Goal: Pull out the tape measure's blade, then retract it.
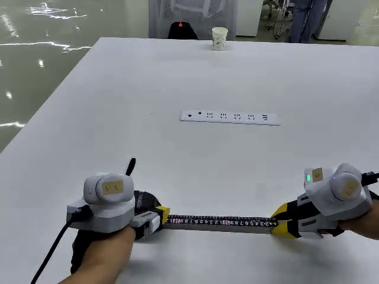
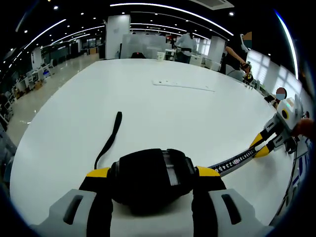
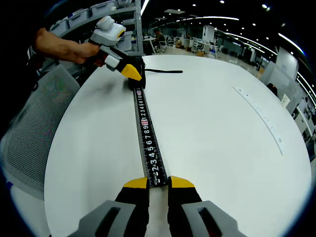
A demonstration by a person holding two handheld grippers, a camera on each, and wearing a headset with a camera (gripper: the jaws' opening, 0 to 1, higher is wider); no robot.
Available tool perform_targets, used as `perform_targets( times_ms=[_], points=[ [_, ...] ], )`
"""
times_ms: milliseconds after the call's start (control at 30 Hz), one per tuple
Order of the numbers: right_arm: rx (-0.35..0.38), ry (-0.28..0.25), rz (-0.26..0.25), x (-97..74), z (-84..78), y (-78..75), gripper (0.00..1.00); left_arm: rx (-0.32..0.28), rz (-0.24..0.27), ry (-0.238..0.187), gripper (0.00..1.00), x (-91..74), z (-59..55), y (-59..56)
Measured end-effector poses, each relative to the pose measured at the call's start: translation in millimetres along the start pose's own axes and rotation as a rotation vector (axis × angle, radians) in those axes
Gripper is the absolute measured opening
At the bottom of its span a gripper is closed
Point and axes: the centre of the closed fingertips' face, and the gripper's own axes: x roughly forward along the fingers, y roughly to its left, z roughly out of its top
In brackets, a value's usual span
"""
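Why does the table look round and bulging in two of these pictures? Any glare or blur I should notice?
Left gripper view: the fisheye lens bows the flat table into a dome, and the nearby tape measure case looms large. Right gripper view: same bending, yet the numbers on the blade read sharp. Head view: straight edges, soft shadows, glare streaks on the floor.

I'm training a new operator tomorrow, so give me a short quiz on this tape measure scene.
1. True or false: the left tool is shut on the tape measure's case.
2. The right tool is: A open; B shut on the tip of the blade; C shut on the case.
3. In one word: is the blade out or retracted?
Key: 1 true; 2 B; 3 out.
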Motion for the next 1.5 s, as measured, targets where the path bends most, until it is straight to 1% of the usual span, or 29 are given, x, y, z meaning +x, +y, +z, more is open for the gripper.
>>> perform_targets(
  times_ms=[400, 967, 1500],
  points=[
    [0.001, 0.000, 0.000, 0.6, -1.3, -2.0, 0.10, 0.002, -0.004, 0.002, 0.59, -0.2, 0.8, -0.1],
    [0.005, -0.002, 0.001, -0.8, 1.9, 2.0, 0.10, -0.011, -0.015, -0.002, 0.59, -1.3, -0.1, 0.5],
    [0.007, -0.004, 0.003, -0.3, 2.1, 1.1, 0.10, -0.017, -0.020, -0.004, 0.59, -1.2, 0.7, 0.7]
  ],
)
